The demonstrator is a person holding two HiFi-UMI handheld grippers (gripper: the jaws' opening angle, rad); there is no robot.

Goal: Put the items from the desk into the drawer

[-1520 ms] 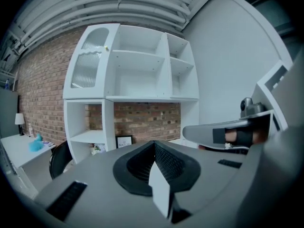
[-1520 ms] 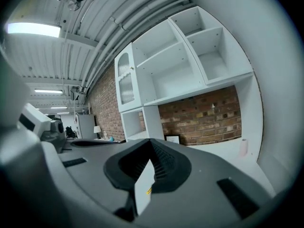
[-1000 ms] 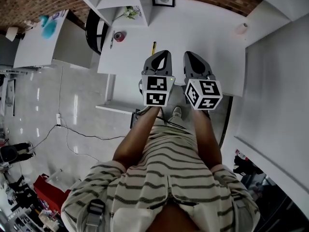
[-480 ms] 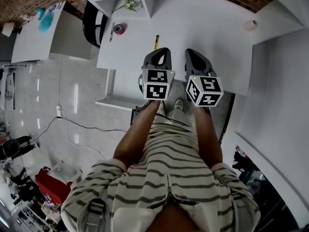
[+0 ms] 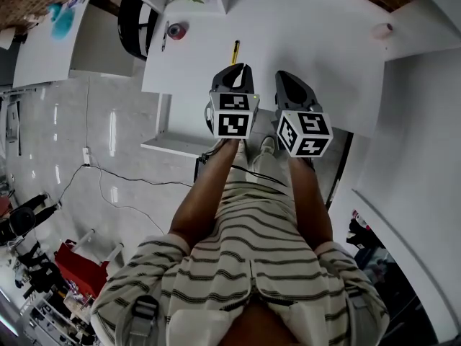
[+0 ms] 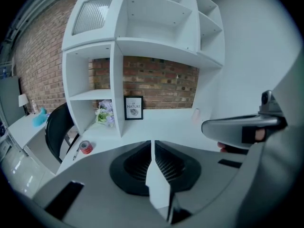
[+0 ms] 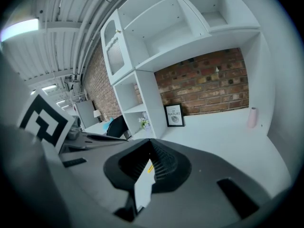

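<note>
While you stand at the front edge of the white desk (image 5: 317, 56), both tools hang side by side just over that edge, close together but not touching. Your left gripper (image 5: 241, 68) has its fingers pressed together at the tips, nothing between them, only a sliver of desk showing through lower down. Your right gripper (image 5: 282, 78) is the same story: fingers together, nothing held. Through its slit you catch a streak of yellow, and that's the yellow pencil (image 5: 235, 52), lying on the desk just ahead of your left gripper's tips, pointing away from you.

Off to your left on the desk sits the red tape roll (image 5: 176, 31), with a dark pen (image 5: 166, 36) lying just beside it, nearer the desk's left edge. Well apart from those, far over on your right near the wall, a small pink cylinder (image 5: 382, 30) stands upright. At the back, a framed picture (image 6: 133, 108) leans upright against the brick wall, and a little plant (image 6: 103, 114) sits in the bottom cubby of the white shelf unit (image 6: 114, 80) just left of it.

Below the desk's front edge on your left side, a flat white ledge (image 5: 176, 144) juts out over the floor; it could be the drawer, but you can't tell from up here. A black chair (image 5: 133, 24) stands beside the desk's left end. Nothing from the desk is in either gripper.
</note>
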